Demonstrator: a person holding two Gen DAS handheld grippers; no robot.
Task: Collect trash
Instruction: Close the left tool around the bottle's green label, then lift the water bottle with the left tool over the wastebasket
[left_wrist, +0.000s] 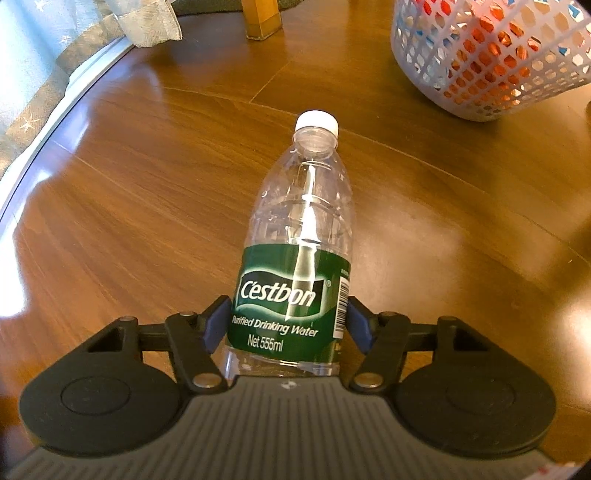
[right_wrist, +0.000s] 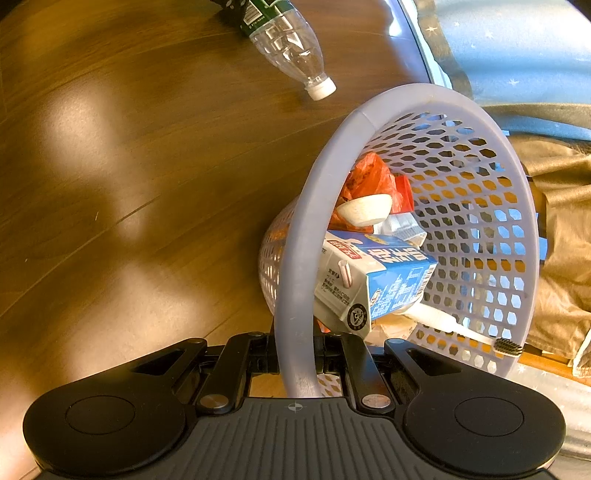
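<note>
Bottle (left_wrist: 295, 258) lengthwise, cap (left_wrist: 317, 122) pointing away.

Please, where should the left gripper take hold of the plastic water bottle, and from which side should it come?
Best on the labelled lower body of the water bottle, coming from above with one finger on each side. The bottle lies on the wooden floor, and the left gripper already straddles the green label, which is straight and wide there.
</note>
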